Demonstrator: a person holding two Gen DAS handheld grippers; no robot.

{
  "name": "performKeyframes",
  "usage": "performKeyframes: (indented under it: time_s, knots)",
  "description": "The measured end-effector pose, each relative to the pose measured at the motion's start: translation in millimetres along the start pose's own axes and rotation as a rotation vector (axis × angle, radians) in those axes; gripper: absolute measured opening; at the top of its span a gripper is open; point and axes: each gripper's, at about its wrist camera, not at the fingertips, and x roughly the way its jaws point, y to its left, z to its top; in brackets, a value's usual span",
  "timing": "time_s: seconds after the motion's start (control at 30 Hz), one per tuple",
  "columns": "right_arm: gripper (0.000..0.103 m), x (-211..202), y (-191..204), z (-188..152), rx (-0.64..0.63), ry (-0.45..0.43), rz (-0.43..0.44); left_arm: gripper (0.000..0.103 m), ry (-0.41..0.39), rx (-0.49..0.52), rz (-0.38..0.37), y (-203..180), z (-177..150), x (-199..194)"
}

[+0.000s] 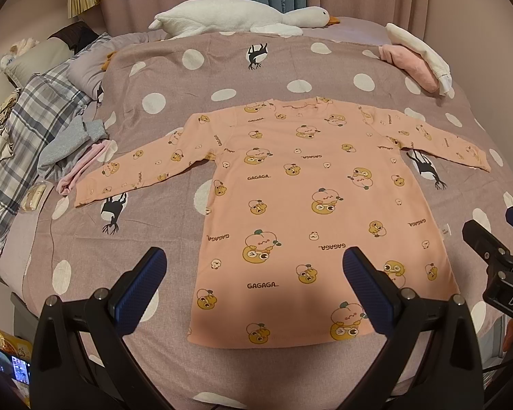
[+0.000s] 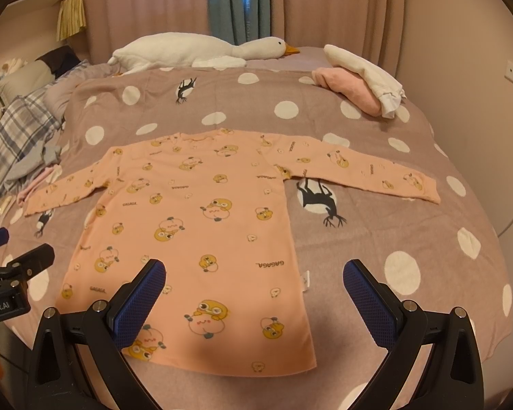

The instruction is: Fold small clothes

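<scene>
We hold the left gripper (image 1: 254, 270) and the right gripper (image 2: 254, 282) above the hem, jaws spread wide and empty. The pink long-sleeved shirt (image 1: 311, 198) lies flat on the polka-dot bedspread (image 1: 154, 68), sleeves out. If we pinch only the top layer, or catch the bedspread too, our fold will likely bunch and skew.

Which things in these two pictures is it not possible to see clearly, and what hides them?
- Peach shirt hem, right wrist view: the near left corner is covered by the right hand-held gripper.
- Side tag: its print is too small to read in either view.
- Folded pink and white clothes: stacked, so what garments they are cannot be told.
- Clothes pile, left wrist view: partly cut off by the fisheye edge.
</scene>
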Motion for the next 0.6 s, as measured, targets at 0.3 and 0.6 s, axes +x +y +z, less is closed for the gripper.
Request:
performKeyframes:
  time_s: [0.3, 0.6]
  knots:
    - [0.103, 1, -8, -4, 0.035, -0.022, 0.037, 0.103, -0.005, -0.006, -0.034, -3, 0, 4]
    - [0.103, 27, -46, -10, 0.260, -0.004, 0.333, 0.103, 0.013, -0.079, -0.333, -2, 7, 22]
